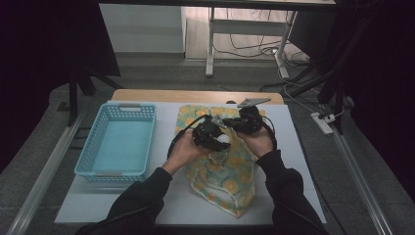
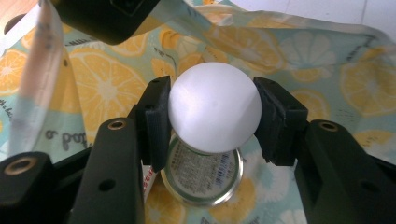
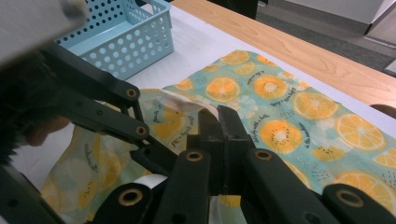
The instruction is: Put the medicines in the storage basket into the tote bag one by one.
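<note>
A fabric bag (image 1: 230, 181) printed with orange slices lies on the white table cover. My left gripper (image 2: 212, 100) is shut on a white ball (image 2: 214, 107), held just over the bag's mouth. In the high view the ball (image 1: 223, 139) shows at the left gripper (image 1: 215, 139), above the bag's middle. Below the ball, inside the bag (image 2: 303, 51), lies a round metal tin (image 2: 201, 179) with a printed label. My right gripper (image 3: 218, 116) is shut on the upper edge of the bag (image 3: 289, 107), lifting it. The right gripper (image 1: 229, 125) sits close beside the left one.
A light blue perforated basket (image 1: 117, 139) stands to the left of the bag, and it looks empty; its corner (image 3: 126, 37) is in the right gripper view. The white cover (image 1: 303, 161) has bare room to the right. The table's wooden edge (image 1: 195, 95) runs along the far side.
</note>
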Demonstrator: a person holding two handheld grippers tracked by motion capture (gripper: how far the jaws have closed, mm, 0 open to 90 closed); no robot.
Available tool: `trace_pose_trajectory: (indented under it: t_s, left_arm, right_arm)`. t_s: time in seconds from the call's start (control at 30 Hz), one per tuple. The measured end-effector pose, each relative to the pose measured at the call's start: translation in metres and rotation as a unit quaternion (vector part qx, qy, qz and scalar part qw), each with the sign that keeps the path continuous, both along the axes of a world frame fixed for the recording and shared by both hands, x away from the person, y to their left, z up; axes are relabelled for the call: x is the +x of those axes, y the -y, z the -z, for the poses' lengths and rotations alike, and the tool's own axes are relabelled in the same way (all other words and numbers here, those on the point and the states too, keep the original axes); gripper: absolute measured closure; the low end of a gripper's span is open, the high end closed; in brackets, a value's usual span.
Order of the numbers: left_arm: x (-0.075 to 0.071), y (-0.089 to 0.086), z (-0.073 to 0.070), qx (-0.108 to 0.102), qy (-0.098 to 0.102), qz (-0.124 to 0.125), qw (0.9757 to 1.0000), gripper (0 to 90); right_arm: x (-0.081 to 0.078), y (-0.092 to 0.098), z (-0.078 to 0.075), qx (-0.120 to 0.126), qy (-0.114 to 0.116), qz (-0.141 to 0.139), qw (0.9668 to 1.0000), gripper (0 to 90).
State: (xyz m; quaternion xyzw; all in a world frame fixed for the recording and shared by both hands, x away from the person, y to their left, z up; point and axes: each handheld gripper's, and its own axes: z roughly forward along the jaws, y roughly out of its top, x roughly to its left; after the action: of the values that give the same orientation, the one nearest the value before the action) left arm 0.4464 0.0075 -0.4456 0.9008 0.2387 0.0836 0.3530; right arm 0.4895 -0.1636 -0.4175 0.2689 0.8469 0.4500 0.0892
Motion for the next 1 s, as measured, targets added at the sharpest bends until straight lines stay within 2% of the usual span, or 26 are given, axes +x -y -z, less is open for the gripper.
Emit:
trace_pose_trajectory:
  t_s: [0.2,0.4,0.67,0.77,0.83,0.97,1.0]
  left_arm:
    - [0.010,0.005,0.010,-0.009,0.005,-0.013,0.9999,50.4]
    - [0.017,0.008,0.016,-0.007,0.011,-0.020,0.9997,50.4]
    - [0.025,0.012,0.026,0.005,0.021,-0.023,0.9995,50.2]
    - [0.026,0.014,0.029,0.018,0.034,-0.035,0.9986,49.3]
    - [0.025,0.015,0.028,0.016,0.041,-0.040,0.9983,44.9]
    - [0.024,0.012,0.021,0.006,0.032,-0.043,0.9985,35.9]
    - [0.024,0.012,0.020,0.001,0.024,-0.041,0.9989,34.5]
  right_arm:
    - [0.001,0.000,0.001,0.000,0.000,0.002,1.0000,90.0]
    - [0.002,0.000,0.003,-0.002,-0.002,0.007,1.0000,90.0]
    - [0.005,0.001,0.007,-0.004,-0.006,0.017,0.9998,90.0]
    - [0.007,0.002,0.008,-0.006,-0.005,0.018,0.9998,90.0]
    - [0.007,0.002,0.008,-0.006,-0.005,0.019,0.9998,90.0]
    - [0.007,0.003,0.008,-0.005,-0.006,0.021,0.9998,90.0]
    - [0.007,0.003,0.008,-0.005,-0.005,0.020,0.9998,90.0]
